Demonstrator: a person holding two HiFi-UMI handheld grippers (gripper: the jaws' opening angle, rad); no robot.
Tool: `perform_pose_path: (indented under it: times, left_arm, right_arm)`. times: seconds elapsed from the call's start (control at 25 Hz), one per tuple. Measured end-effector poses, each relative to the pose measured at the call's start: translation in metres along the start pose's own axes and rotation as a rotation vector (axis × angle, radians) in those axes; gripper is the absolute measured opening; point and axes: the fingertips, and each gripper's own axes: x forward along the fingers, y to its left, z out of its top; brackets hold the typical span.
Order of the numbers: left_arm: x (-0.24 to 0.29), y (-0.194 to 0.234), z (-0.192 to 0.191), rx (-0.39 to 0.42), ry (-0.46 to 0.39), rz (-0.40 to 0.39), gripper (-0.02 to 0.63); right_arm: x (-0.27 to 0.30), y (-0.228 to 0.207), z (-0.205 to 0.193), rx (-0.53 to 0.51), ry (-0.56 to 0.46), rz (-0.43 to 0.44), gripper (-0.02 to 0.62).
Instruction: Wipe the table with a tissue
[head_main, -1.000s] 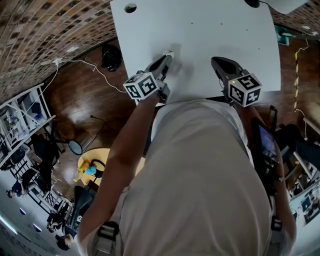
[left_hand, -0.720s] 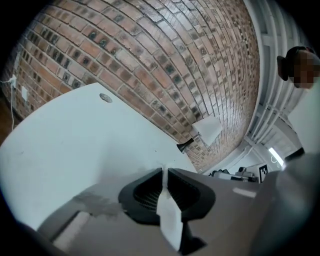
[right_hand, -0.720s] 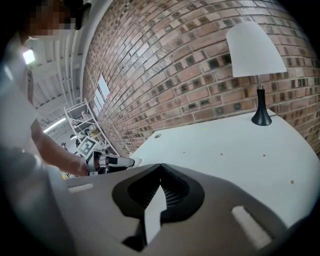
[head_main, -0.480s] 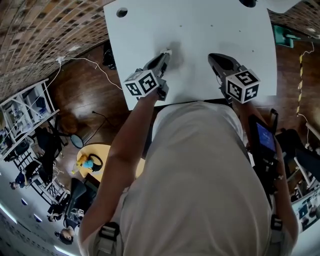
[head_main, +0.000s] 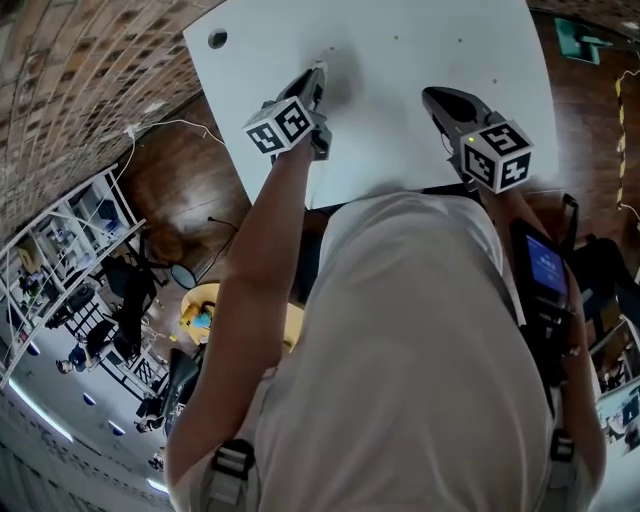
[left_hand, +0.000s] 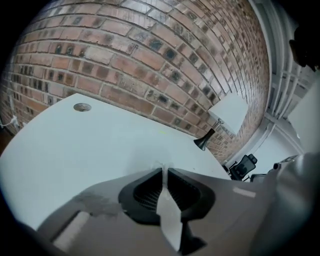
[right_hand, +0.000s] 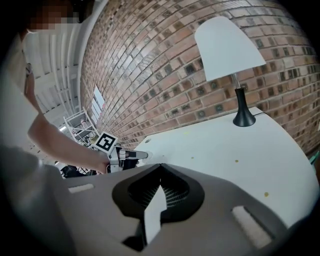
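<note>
1. The left arm (head_main: 262, 265) is stretched far out over the white desk (head_main: 400, 45), near its left edge.
2. The left gripper (head_main: 318, 74) points away from the person and tips down at the desk.
3. Its fingers (left_hand: 144, 192) are shut tight on a thin white tissue (left_hand: 161, 167). A small bit of it pokes out at the tips.
4. The tissue is right down by the desk top. I cannot tell if it touches.
5. The right gripper (head_main: 437, 98) is held closer to the body, over the right side of the desk. It is well apart from the left one and points forward and a little down.
6. Its fingers (right_hand: 176, 194) are together with nothing between them.
7. A lamp (right_hand: 235, 65) stands at the far end of the desk.
</note>
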Motion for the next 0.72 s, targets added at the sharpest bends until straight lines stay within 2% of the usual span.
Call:
perform_pose_path:
  times: [0.24,0.4,0.52,0.72]
  left_arm:
    - [0.034,0.002,0.019,0.155,0.023,0.156,0.041]
    - [0.055,-0.007,0.035,0.25,0.03,0.203,0.041]
    - [0.06,0.0,0.034,0.29,0.062,0.254,0.04]
    - [0.059,0.003,0.027,0.366,0.066,0.31,0.037]
  right_arm:
    - [-0.028,-0.032,-0.004,0.068,-0.022,-0.044,0.008]
    - [-0.046,-0.056,-0.005,0.111,-0.039,-0.08,0.008]
    - [-0.05,-0.064,-0.007,0.131,-0.044,-0.102,0.008]
    - [-0.057,-0.073,-0.006,0.15,-0.066,-0.128,0.008]
